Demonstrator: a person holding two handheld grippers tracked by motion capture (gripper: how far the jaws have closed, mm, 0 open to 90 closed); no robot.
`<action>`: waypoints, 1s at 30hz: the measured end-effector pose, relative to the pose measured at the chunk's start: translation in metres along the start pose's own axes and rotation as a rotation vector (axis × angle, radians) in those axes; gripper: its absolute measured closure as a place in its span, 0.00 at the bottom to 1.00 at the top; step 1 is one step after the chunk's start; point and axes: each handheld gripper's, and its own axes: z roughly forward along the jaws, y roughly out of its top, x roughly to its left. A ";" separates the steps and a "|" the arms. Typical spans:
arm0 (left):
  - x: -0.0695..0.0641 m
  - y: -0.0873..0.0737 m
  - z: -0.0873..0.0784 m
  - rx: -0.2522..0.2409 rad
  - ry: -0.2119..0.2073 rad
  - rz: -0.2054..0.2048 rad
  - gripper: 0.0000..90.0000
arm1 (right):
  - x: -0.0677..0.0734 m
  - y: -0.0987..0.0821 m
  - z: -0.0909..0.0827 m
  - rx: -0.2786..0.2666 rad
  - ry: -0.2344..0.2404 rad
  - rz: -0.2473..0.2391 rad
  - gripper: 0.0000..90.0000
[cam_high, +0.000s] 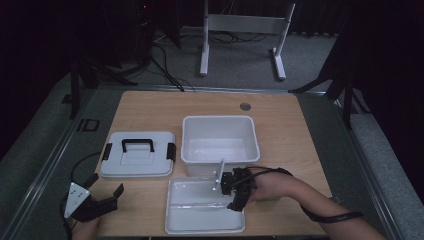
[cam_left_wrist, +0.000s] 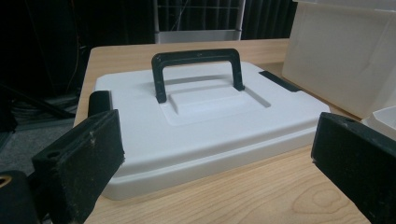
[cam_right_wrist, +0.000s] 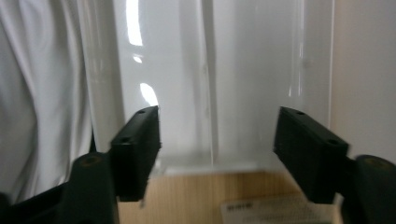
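From above, the right gripper hangs over the right end of a shallow white tray at the table's near edge, its jaws pointing left across the tray. The tray's inner dividing ridge runs away to the left from the gripper. A thin pale rod stands just beyond the gripper's far jaw, next to the tray's far rim; what it is cannot be made out. Behind it sits a deep white bin, directly beyond the gripper.

The right gripper view adds what the high view cannot settle: the two black pads stand well apart with nothing between them. Past the gap lies the glossy tray with its ridge running away, a strip of wood below it, and a white sleeve or cloth at the left edge, blurred.

The left gripper rests low at the table's near left corner, jaws spread and empty. Its own view shows what the high view flattens: a white lid with an upright black handle and black side clasps lies flat on the wood just ahead of the jaws, apart from them, with the wall of the bin rising to the right of the right-hand jaw.
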 end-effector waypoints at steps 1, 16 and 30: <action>0.000 0.000 0.000 0.001 0.001 0.000 0.02 | -0.001 -0.005 -0.002 0.000 -0.002 0.009 0.29; 0.000 0.000 0.000 0.007 0.006 -0.003 0.02 | -0.015 -0.084 -0.035 -0.026 -0.079 0.132 0.13; 0.000 0.000 0.001 0.011 0.013 -0.008 0.02 | -0.027 -0.114 -0.024 0.034 -0.136 0.131 0.11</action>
